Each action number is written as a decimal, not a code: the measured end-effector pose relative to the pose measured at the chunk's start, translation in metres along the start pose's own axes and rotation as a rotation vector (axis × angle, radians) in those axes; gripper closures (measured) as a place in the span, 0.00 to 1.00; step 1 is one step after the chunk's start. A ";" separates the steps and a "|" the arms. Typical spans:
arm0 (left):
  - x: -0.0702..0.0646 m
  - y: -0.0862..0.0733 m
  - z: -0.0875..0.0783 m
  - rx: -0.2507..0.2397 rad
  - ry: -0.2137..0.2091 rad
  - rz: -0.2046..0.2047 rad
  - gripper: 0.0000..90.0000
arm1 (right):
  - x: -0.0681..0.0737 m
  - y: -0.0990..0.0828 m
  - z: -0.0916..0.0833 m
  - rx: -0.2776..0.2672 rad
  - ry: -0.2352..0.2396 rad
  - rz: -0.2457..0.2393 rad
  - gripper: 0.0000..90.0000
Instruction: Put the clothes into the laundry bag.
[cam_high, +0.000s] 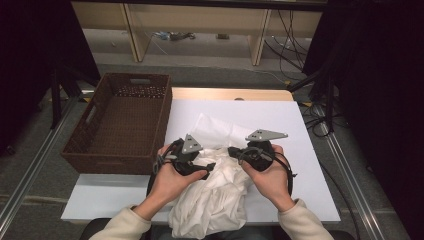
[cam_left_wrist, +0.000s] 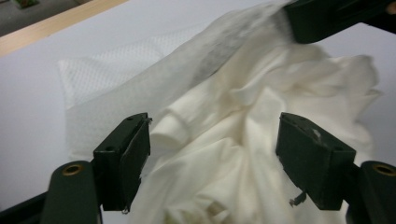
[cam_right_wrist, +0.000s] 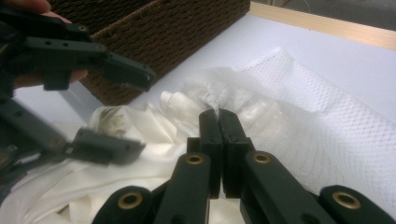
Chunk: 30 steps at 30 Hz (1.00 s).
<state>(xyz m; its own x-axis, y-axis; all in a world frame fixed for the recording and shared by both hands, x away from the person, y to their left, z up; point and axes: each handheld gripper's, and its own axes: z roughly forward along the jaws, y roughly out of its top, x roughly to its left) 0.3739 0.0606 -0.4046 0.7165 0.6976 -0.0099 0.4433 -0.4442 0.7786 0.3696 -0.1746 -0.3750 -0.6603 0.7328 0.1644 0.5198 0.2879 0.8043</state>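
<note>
High view: one white garment (cam_high: 215, 192) lies crumpled at the table's 6 o'clock edge, part hanging over it; a white mesh bag (cam_high: 220, 131) lies just behind it toward 12 o'clock. One brown wicker basket (cam_high: 122, 122) stands at 9 o'clock. Two grippers: left gripper (cam_high: 210, 167) and right gripper (cam_high: 232, 151) meet over the cloth.

Left gripper view: jaws stand released, wide apart, garment (cam_left_wrist: 224, 158) between them but no pad pressing. Cloth looks light, soft, limp (likely to sag and slide wherever unsupported).

Right gripper view: right gripper (cam_right_wrist: 218, 116) is clenched, pinching a thin edge of the mesh bag (cam_right_wrist: 299, 126). Judgement: grip a bunched fold or hem, not a single flat layer.
</note>
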 end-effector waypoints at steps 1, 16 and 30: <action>0.002 -0.002 0.004 0.008 0.001 -0.016 0.26 | -0.002 0.000 0.001 -0.008 0.008 -0.027 1.00; -0.021 0.009 0.020 -0.022 -0.148 0.041 0.91 | -0.001 -0.001 0.004 -0.004 0.000 -0.005 1.00; -0.017 0.015 0.062 0.005 0.000 0.087 0.90 | 0.006 -0.002 0.006 -0.002 0.022 -0.036 1.00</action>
<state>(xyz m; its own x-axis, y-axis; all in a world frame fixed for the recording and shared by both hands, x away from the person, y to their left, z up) 0.4019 0.0066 -0.4316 0.7523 0.6564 0.0572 0.3826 -0.5059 0.7731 0.3680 -0.1676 -0.3786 -0.6902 0.7084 0.1477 0.4943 0.3126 0.8111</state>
